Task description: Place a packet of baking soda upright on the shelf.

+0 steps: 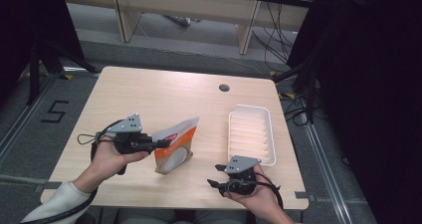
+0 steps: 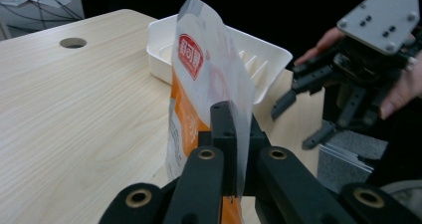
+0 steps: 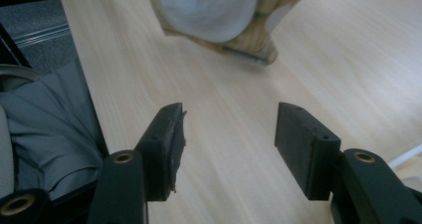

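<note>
An orange and white snack pouch (image 1: 175, 143) with a red label stands tilted near the table's front middle. My left gripper (image 1: 161, 143) is shut on its side edge; in the left gripper view the black jaws pinch the pouch (image 2: 209, 79) between them, around my left gripper (image 2: 234, 149). My right gripper (image 1: 215, 176) hovers open by the front edge, to the right of the pouch. Its own view has my right gripper (image 3: 229, 139) with a wide gap over bare wood, the pouch's bottom (image 3: 219, 15) ahead. A white ribbed tray (image 1: 251, 133) lies empty at the right.
The wooden table (image 1: 159, 94) has a round cable hole (image 1: 224, 88) at its far side. The tray (image 2: 268, 50) sits just behind the pouch in the left gripper view, with the other hand's gripper (image 2: 318, 102) beyond it. Dark curtains and cables stand to the right of the table.
</note>
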### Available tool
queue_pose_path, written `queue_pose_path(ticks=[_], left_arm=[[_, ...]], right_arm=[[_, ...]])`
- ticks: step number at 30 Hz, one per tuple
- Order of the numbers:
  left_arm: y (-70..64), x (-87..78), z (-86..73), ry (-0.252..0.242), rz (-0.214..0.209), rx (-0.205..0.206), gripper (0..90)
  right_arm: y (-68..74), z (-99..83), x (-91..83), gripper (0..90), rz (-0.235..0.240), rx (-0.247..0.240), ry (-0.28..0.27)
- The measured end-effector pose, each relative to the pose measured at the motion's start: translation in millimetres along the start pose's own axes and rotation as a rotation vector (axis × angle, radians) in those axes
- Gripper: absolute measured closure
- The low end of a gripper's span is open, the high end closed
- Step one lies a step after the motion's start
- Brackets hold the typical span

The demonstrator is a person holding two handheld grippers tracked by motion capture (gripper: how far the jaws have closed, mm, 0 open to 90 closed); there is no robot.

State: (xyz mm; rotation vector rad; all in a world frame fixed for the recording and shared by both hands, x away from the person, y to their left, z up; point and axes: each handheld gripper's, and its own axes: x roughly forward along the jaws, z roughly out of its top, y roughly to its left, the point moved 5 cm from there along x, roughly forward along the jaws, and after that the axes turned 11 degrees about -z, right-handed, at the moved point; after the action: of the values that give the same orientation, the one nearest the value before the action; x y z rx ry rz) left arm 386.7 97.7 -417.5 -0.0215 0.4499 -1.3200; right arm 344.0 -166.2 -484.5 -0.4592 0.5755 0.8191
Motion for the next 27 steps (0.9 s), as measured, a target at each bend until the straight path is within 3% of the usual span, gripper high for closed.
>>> queue_pose_path(ticks=[3,6,7,13,14,15,16,18,19,21,24,27], left_arm=[[-7.2,0.3,3.5,0.01,-0.037,0.024,89.4],[-14.0,0.2,6.0,0.028,-0.071,0.044,89.4],[-16.1,0.4,6.3,0.034,-0.08,0.046,89.4],[-28.6,9.1,3.8,0.067,-0.15,0.052,89.4],[-30.9,10.4,3.8,0.072,-0.16,0.058,89.4],[-32.6,11.4,4.0,0.074,-0.167,0.06,89.4],[-34.7,12.6,4.6,0.075,-0.178,0.065,89.4],[-38.0,14.6,5.6,0.073,-0.204,0.075,89.4],[-40.2,15.8,5.7,0.067,-0.218,0.063,89.4],[-42.9,17.2,5.7,0.069,-0.233,0.058,89.4],[-48.3,20.6,5.6,0.081,-0.255,0.075,89.4],[-53.6,23.1,5.7,0.087,-0.267,0.077,89.4]], right_arm=[[-6.4,7.9,-6.9,44.7,-0.014,-0.007,0.006],[-18.5,20.1,-11.5,42.8,-0.032,-0.054,-0.019],[-20.7,22.1,-13.6,41.7,-0.041,-0.044,-0.005],[-45.5,39.6,-22.1,36.4,-0.023,-0.085,0.021],[-49.3,43.2,-22.9,35.7,-0.008,-0.115,0.022],[-50.1,45.1,-24.6,34.9,-0.001,-0.098,0.042],[-52.3,47.5,-25.0,34.4,0.003,-0.112,0.042],[-53.3,54.7,-25.0,32.9,0.038,-0.158,0.05],[-52.2,56.4,-27.3,32.9,0.063,-0.152,0.07],[-51.3,64.8,-27.8,33.1,0.114,-0.174,0.054],[-48.7,75.3,-27.3,34.1,0.157,-0.167,0.045],[-42.2,79.4,-21.1,41.6,0.204,-0.211,0.064]])
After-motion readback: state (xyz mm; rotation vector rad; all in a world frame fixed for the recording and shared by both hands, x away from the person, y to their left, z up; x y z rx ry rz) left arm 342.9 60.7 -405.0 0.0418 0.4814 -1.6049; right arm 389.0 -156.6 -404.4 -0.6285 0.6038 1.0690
